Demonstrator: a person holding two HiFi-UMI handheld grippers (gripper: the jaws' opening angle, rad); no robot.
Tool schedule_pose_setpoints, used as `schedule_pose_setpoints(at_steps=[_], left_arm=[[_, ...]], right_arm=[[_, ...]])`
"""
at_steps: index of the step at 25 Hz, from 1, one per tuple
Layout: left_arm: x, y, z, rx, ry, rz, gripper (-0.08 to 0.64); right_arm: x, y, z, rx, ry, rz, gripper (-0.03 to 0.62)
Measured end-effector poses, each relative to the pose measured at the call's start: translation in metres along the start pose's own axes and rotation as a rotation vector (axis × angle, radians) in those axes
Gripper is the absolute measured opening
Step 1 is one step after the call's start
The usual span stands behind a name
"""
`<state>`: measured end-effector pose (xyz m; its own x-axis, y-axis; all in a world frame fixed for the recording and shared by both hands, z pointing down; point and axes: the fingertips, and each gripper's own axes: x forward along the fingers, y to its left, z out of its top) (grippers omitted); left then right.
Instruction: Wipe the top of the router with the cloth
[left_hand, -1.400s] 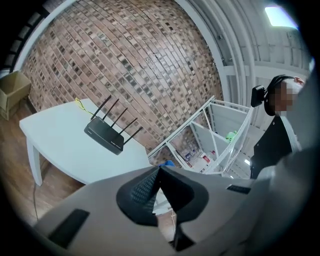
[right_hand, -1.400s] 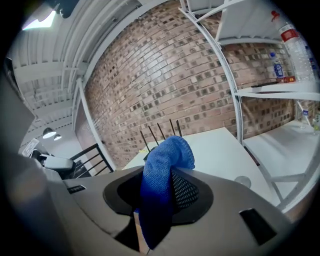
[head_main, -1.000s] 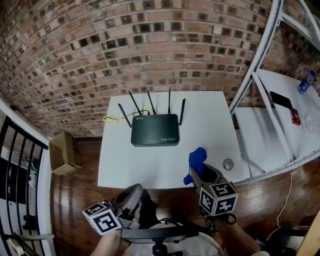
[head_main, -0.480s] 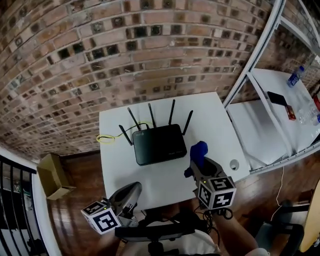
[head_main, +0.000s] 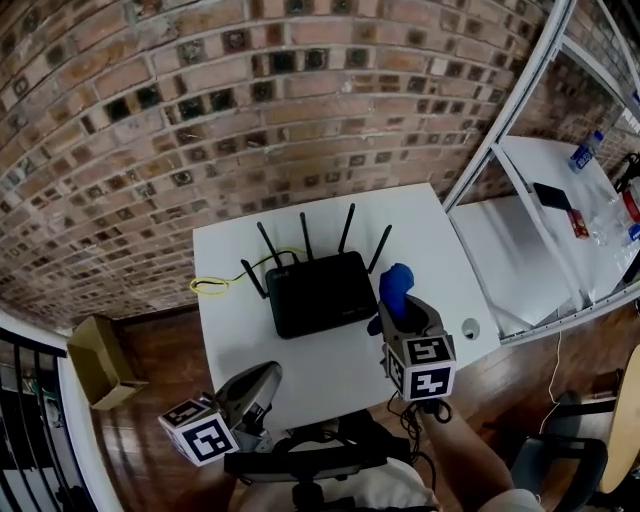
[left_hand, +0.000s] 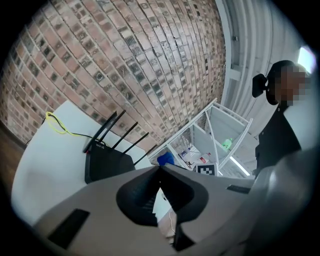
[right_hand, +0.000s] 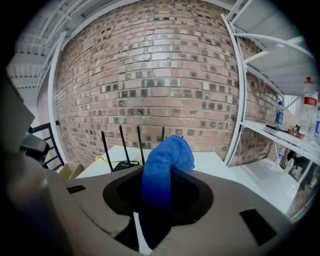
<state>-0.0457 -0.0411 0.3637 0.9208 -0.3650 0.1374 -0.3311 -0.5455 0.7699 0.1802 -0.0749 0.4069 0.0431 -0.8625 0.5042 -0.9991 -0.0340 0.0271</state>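
Right gripper (head_main: 397, 320): jaws clamped on the cloth (head_main: 396, 288), with the blue fabric filling the gap between them.
Cloth hold: pinched low, so a rounded fold stands up past the jaw tips. My reading is that this leaves a soft pad free to press on the casing.
Cloth position: over the front right part of the table (head_main: 240, 335), just beside the router's right edge. No contact with the casing is visible (height above the table not readable).
Left gripper (head_main: 268, 374): jaws together with nothing between them. It sits low at the table's near edge, well apart from the router, probably parked clear of the wiping path.
Router (head_main: 320, 292): black and flat, lying in the middle of the table with its top bare and facing up. The wipe looks not yet begun.
Antennas (head_main: 305, 235): upright and fanned along the back edge, towards the brick wall (head_main: 250, 110). That leaves the front and right sides open for the cloth to come in.
Yellow cable (head_main: 212, 286): looped on the table at the router's back left, away from the cloth side.
Round object (head_main: 470, 327): small and grey, near the table's right edge. I cannot tell what it is.
Off the table: a cardboard box (head_main: 96, 366) on the floor to the left, and a white shelf rack (head_main: 520, 130) to the right.
Count: two grippers, one marker cube each, one cloth, one router, five antennas in the head view, one cable, one box.
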Motion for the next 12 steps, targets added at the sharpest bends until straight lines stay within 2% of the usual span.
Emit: schedule_pose_setpoints(at_steps=[3, 8, 12], left_arm=[[0.008, -0.009, 0.009, 0.014, -0.039, -0.006, 0.025], [0.021, -0.023, 0.017, 0.007, -0.057, 0.002, 0.025], [0.033, -0.023, 0.017, 0.031, -0.059, 0.016, 0.025]], right_arm=[[0.012, -0.006, 0.007, -0.066, -0.003, -0.002, 0.149], [0.031, -0.018, 0.029, -0.113, -0.024, -0.011, 0.149], [0.045, -0.03, 0.04, -0.194, -0.037, -0.002, 0.149]])
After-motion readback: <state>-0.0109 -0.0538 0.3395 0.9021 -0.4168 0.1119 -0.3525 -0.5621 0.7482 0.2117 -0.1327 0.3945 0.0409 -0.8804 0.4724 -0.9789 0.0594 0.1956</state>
